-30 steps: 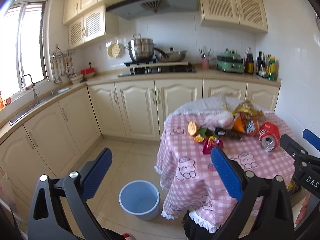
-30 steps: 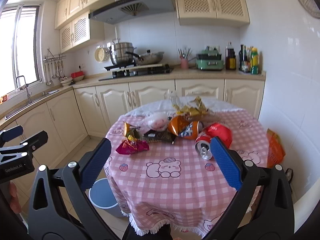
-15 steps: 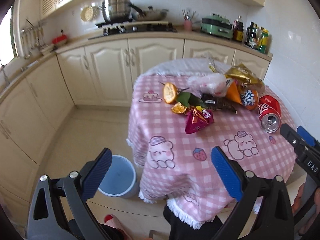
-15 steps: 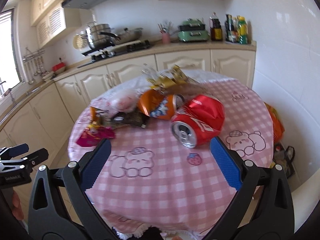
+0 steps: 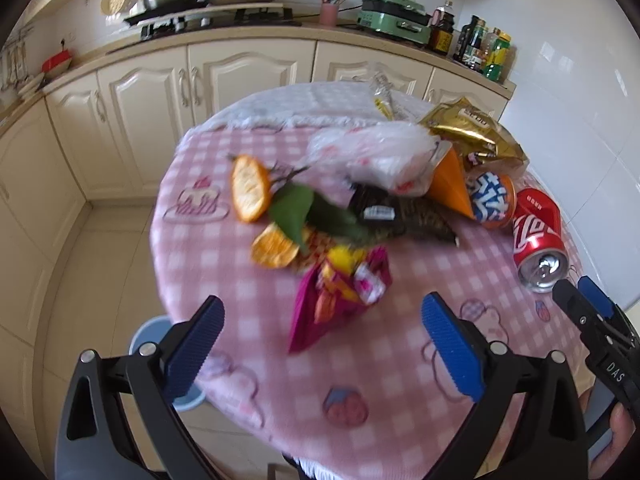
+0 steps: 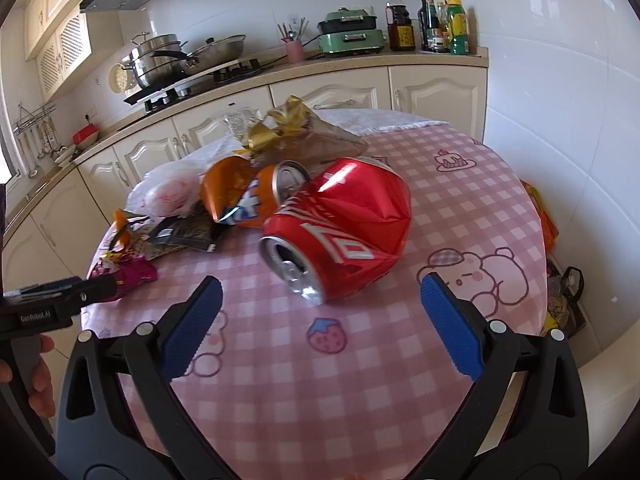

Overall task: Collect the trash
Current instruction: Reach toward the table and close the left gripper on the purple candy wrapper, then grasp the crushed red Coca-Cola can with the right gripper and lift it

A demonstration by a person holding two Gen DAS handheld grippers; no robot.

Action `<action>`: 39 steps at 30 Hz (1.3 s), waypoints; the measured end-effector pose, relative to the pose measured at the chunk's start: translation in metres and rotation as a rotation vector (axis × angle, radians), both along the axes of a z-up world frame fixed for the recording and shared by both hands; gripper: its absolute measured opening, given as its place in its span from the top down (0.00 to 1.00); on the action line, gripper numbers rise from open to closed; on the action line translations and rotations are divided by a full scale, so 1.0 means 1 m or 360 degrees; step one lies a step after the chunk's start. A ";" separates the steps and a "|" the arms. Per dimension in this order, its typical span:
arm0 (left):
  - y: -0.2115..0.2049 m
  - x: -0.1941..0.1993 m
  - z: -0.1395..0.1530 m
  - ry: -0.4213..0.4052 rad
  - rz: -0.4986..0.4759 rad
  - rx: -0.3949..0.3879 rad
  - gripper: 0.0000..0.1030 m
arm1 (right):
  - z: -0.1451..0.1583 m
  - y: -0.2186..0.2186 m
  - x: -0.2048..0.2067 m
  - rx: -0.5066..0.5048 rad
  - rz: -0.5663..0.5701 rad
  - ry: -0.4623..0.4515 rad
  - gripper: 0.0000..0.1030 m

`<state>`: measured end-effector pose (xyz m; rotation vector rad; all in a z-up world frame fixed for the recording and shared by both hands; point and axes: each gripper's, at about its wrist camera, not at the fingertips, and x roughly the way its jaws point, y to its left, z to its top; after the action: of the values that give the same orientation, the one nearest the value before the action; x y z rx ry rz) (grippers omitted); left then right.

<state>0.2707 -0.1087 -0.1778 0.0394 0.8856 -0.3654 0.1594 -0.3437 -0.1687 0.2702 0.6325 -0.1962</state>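
Both of the person's tools are spread wide with nothing between the fingers: the right hand-held gripper [image 6: 320,316] hangs just short of the crushed red cola can [image 6: 340,228], and the left hand-held gripper [image 5: 320,336] hovers over the magenta snack wrapper [image 5: 340,296] near the front of the round table [image 6: 360,400] with its pink checked cloth. The red can lies on its side, mouth toward the right tool, dented through the middle; I'd judge it empty and light, thin metal that will give a little more under pressure, and smooth enough to roll or squirt out if pinched near an end. Taking it across the creased waist, where the flats give the pads something to bite, looks the safest hold. Touching it from behind is an orange soda can [image 6: 260,196], also lying down, so a careless nudge could set both rolling. The magenta wrapper is limp foil film, nearly weightless and slippery; best pinched at its bunched upper end, not the flat tail. Farther back lie orange peel [image 5: 250,192] with green leaves [image 5: 292,212], a dark flat packet [image 5: 400,220], a white plastic bag [image 5: 376,152] and a gold crinkled bag [image 5: 468,128], all soft light stuff. A blue bucket [image 5: 154,330] stands on the floor beside the table, partly hidden by the left tool, presumably the place for it all.
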 end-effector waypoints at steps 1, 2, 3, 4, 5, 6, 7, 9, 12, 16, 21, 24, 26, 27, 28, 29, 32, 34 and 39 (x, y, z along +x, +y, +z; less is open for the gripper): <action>-0.002 0.002 -0.001 0.0001 -0.0002 0.0014 0.18 | 0.000 -0.002 0.002 0.0005 -0.0008 0.0006 0.06; -0.005 0.006 -0.004 0.0022 -0.0006 0.0033 0.43 | 0.000 -0.004 0.005 0.0015 -0.0012 0.0010 0.06; -0.006 0.009 -0.008 0.0071 -0.0030 0.0001 0.50 | 0.000 -0.006 0.008 0.0025 -0.0016 0.0009 0.06; -0.004 0.011 -0.010 0.0105 -0.0042 -0.0039 0.57 | 0.000 -0.008 0.011 0.0031 -0.0019 0.0003 0.06; -0.004 0.010 -0.010 0.0092 -0.0040 -0.0055 0.59 | 0.000 -0.010 0.014 0.0038 -0.0020 0.0001 0.06; -0.005 0.008 -0.009 0.0068 -0.0051 -0.0051 0.61 | 0.000 -0.010 0.017 0.0045 -0.0022 -0.0003 0.06; -0.005 0.006 -0.008 0.0061 -0.0063 -0.0063 0.61 | 0.000 -0.013 0.020 0.0065 -0.0034 -0.0008 0.06; -0.005 0.000 -0.003 0.0042 -0.0091 -0.0129 0.62 | 0.000 -0.021 0.024 0.0147 -0.0069 -0.0013 0.06; -0.006 -0.014 0.006 -0.0009 -0.0139 -0.0160 0.62 | -0.003 -0.041 0.022 0.0302 -0.0163 -0.0064 0.06; -0.007 -0.028 0.017 -0.0063 -0.0169 -0.0227 0.62 | -0.013 -0.070 0.023 0.0589 -0.0237 -0.0089 0.06; -0.016 -0.032 0.028 -0.0138 -0.0196 -0.0231 0.62 | -0.017 -0.077 0.034 0.0740 -0.0194 -0.0097 0.06; -0.022 -0.035 0.037 -0.0173 -0.0207 -0.0227 0.62 | -0.017 -0.082 0.043 0.0791 -0.0181 -0.0105 0.06; -0.024 -0.034 0.043 -0.0194 -0.0211 -0.0224 0.62 | -0.017 -0.080 0.048 0.0762 -0.0181 -0.0076 0.06; -0.026 -0.033 0.045 -0.0203 -0.0211 -0.0222 0.62 | -0.017 -0.079 0.051 0.0742 -0.0172 -0.0063 0.06; -0.028 -0.033 0.049 -0.0214 -0.0215 -0.0226 0.62 | -0.017 -0.078 0.051 0.0733 -0.0170 -0.0059 0.06; -0.029 -0.032 0.051 -0.0222 -0.0218 -0.0228 0.62 | -0.017 -0.076 0.052 0.0719 -0.0166 -0.0052 0.06; -0.031 -0.033 0.056 -0.0238 -0.0224 -0.0234 0.62 | -0.017 -0.072 0.055 0.0688 -0.0132 -0.0015 0.11; -0.031 -0.032 0.058 -0.0244 -0.0227 -0.0244 0.62 | -0.021 -0.071 0.058 0.0756 -0.0075 0.0006 0.32; -0.027 -0.037 0.063 -0.0261 -0.0217 -0.0250 0.62 | -0.026 -0.071 0.059 0.0888 0.0027 0.0006 0.66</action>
<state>0.2338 -0.1356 -0.1151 -0.0151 0.6914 -0.5507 0.2184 -0.4146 -0.1944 0.8009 0.6849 0.0011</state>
